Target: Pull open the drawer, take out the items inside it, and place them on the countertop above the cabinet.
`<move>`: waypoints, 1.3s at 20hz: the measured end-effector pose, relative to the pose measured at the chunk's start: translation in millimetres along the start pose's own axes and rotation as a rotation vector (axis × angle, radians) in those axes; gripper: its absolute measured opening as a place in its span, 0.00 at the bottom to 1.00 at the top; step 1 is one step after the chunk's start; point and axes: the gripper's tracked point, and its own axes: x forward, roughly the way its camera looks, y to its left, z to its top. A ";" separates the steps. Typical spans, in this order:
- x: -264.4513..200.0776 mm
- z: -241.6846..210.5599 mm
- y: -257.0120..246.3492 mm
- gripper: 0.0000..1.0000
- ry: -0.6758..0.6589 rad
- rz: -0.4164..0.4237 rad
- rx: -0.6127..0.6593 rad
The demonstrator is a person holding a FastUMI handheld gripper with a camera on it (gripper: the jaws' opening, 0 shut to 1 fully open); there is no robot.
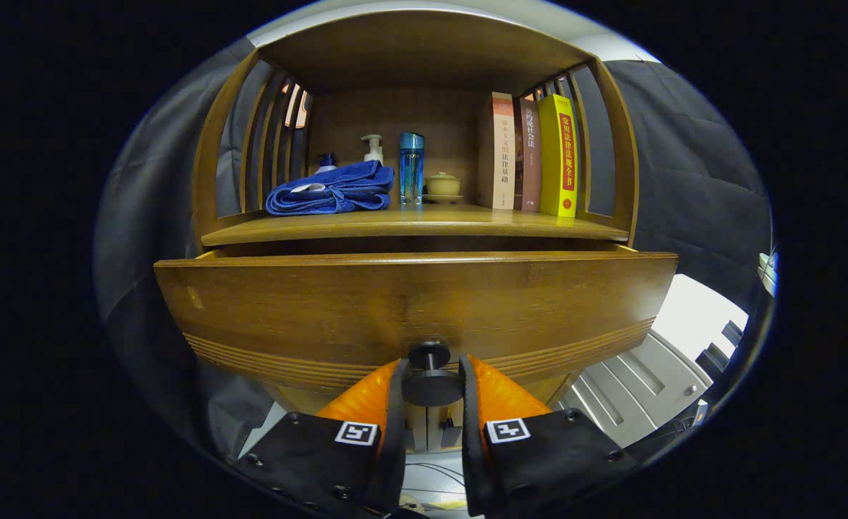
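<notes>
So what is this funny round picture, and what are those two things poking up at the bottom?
Those two things are the fingers of a gripper, a grabbing tool that a person holds in a hand. The camera rides on the tool and looks forward along the fingers, and its lens bends everything round. The fingers sit on either side of the round knob of a wooden drawer, closed on it. The drawer is pulled out a little. Above it is a shelf with a folded blue towel, a pump bottle, a tall blue bottle, a small lidded cup and three books standing upright.
</notes>
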 end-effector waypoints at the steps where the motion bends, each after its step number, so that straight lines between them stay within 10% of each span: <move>1: -4.7 -1.0 -0.7 0.42 0.002 -0.002 0.000; 26: -102.7 -37.0 -15.0 0.41 0.082 -0.009 -0.017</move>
